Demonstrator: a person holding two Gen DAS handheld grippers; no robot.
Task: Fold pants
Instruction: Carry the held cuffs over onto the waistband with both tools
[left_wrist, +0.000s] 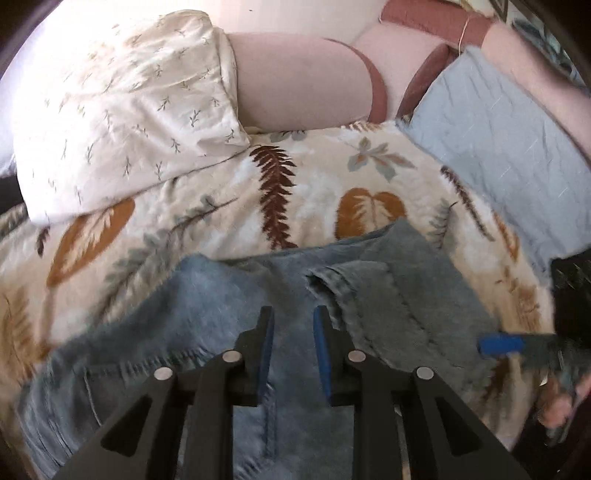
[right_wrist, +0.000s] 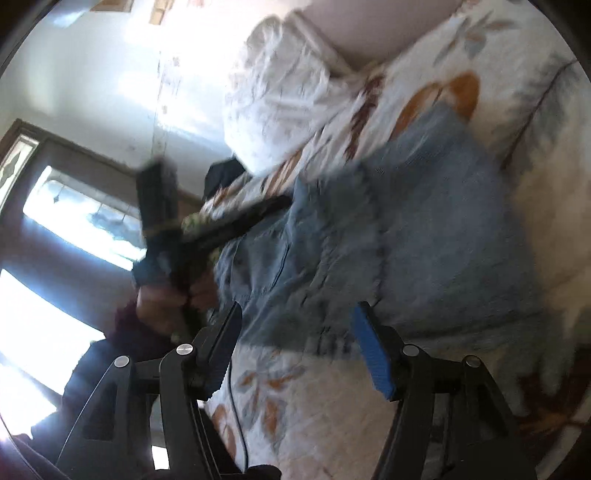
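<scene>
Pants of faded blue denim (left_wrist: 229, 317) lie in a rumpled heap on the cream quilted bedspread printed with brown and orange leaves (left_wrist: 310, 184), toward the near edge of the bed. Part of the cloth is turned back on itself: a darker panel with a stitched seam (left_wrist: 413, 295) overlaps the paler fabric, so a first fold appears under way rather than finished, though motion blur makes the exact layering uncertain.

The left gripper (left_wrist: 293, 321) hangs low over the middle of the denim, its blue-padded jaws parted by a narrow gap with nothing between them. The right gripper (right_wrist: 295, 325) sits near the edge of the pants with its jaws spread wide and empty; denim shows through the gap in the right wrist view, but the fingers do not close on it.

Judged step: between grasps, both tools released, the garment not yet squared. The next move calls for each gripper to pinch a matching edge or corner of the heap, then lift and lay it flat before folding again.

Beyond the pants, a white pillow with a small sprig pattern (left_wrist: 122, 107) rests at the head of the bed, a pale blue pillow (left_wrist: 491, 144) lies to the right, and a pink upholstered headboard (left_wrist: 303, 77) stands behind both.
</scene>
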